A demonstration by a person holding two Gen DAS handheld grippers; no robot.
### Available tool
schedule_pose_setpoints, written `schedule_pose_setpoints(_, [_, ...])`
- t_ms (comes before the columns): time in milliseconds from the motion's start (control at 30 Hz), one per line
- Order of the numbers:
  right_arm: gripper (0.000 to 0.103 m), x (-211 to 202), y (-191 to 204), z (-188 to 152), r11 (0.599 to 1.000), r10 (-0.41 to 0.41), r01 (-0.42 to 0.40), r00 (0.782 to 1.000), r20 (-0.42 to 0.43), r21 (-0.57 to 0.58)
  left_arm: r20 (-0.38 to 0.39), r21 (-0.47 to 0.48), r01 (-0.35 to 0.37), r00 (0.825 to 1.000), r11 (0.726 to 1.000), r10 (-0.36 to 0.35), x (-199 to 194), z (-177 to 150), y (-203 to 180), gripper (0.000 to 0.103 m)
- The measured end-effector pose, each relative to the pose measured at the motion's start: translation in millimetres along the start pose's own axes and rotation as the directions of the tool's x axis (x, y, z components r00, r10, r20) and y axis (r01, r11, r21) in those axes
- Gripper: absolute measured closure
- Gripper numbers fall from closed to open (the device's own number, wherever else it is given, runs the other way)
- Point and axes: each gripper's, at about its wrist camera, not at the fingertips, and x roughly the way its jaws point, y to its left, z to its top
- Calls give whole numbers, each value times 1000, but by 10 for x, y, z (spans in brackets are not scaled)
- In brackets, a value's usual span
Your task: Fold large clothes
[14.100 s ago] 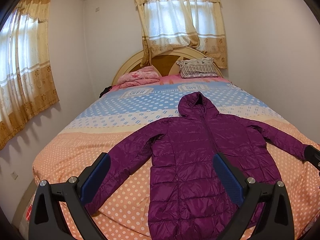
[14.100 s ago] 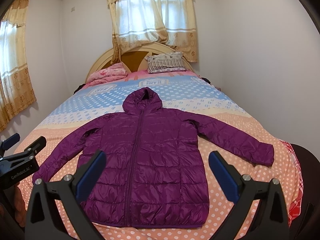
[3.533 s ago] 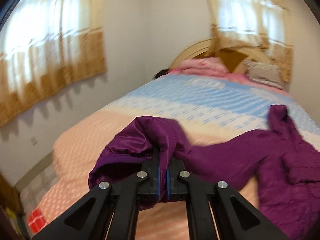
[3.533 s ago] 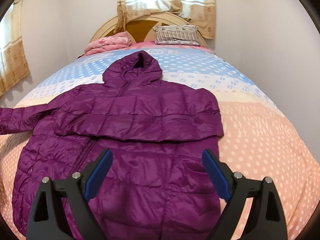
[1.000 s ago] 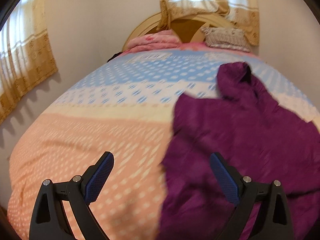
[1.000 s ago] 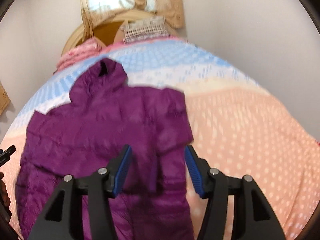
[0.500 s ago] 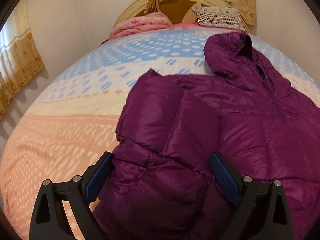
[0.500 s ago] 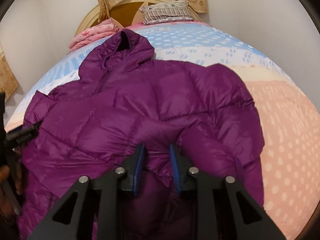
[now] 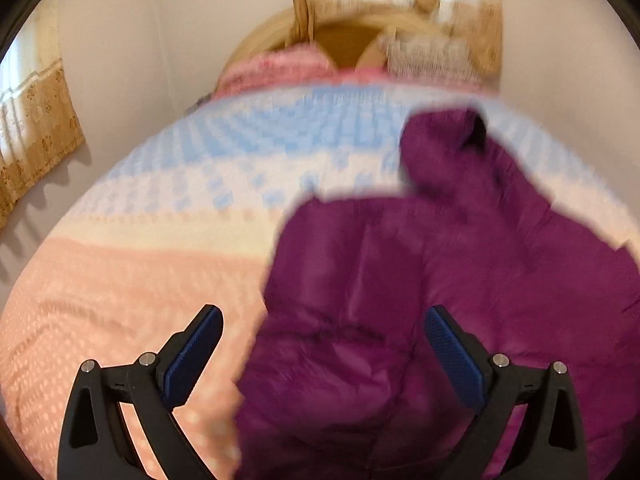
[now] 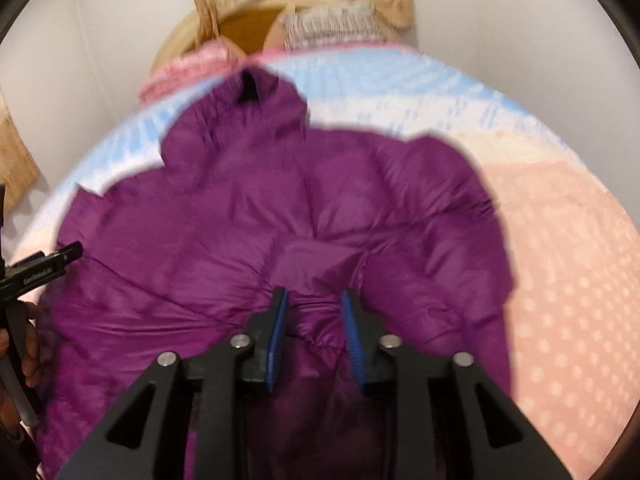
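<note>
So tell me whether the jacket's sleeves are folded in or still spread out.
Folded in: the purple jacket lies compact on the bed, with no sleeve stretching out on either side.

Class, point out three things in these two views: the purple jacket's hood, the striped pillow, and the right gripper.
hood (image 10: pixel 248 120): right wrist view, on its quilted crown.
striped pillow (image 10: pixel 332 26): right wrist view, on its front face.
right gripper (image 10: pixel 314 314): right wrist view, midway between the fingers.

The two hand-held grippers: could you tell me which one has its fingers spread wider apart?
The left hand-held gripper: its blue pads stand far apart with nothing held between them. The right hand-held gripper has only a narrow gap, with a fold of the purple jacket between its fingers.
</note>
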Motion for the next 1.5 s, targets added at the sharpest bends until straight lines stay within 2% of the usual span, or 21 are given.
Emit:
schedule_pose_setpoints(33, [53,-93,-30,54,1000,-6,6,999,34,15,18,-13,9,1000,1000,-8,-52,76,31,2])
schedule_pose_setpoints(67, [51,-169,-76,153,999,-7,4,998,65,48,28,-29,17,999,999,-17,-71,172,59,2])
schedule_pose_setpoints(167, [51,-119,-130,439,994,-20,12,997,73,113,22,-90,-12,1000,996,14,107,438,79,2])
schedule_pose_setpoints(233, [51,34,-170,614,987,-41,30,997,68,158,-17,-108,-44,999,993,42,316,501,46,2])
schedule_pose_setpoints(333, [51,383,-290,733,972,-78,73,997,14,224,-75,-71,-127,990,989,122,710,468,-44,2])
schedule_pose_setpoints(367, [51,526,-330,739,968,-95,95,995,-11,231,-102,-49,-166,982,985,161,877,403,-55,2])
schedule_pose_setpoints(467, [51,784,-444,637,967,-112,124,991,-68,223,-171,-45,-190,969,981,180,1162,233,-41,2])
schedule_pose_setpoints(567, [52,893,-492,475,969,-121,134,990,-75,209,-174,-59,-183,970,981,170,1199,197,-32,2])
schedule_pose_setpoints(667, [51,906,-447,465,971,-142,153,987,-75,186,-193,-24,-194,963,981,186,1260,197,-90,2])
schedule_pose_setpoints(733, [50,934,-424,470,971,-154,167,984,-85,173,-198,-32,-192,963,981,182,1279,196,-72,1])
schedule_pose_setpoints(1167, [49,977,-362,442,968,-190,202,977,-93,146,-229,-142,-105,971,984,71,1344,153,86,1])
schedule_pose_setpoints(1500, [49,995,-350,437,967,-201,212,975,-93,138,-226,-141,-104,972,985,70,1351,153,92,1])
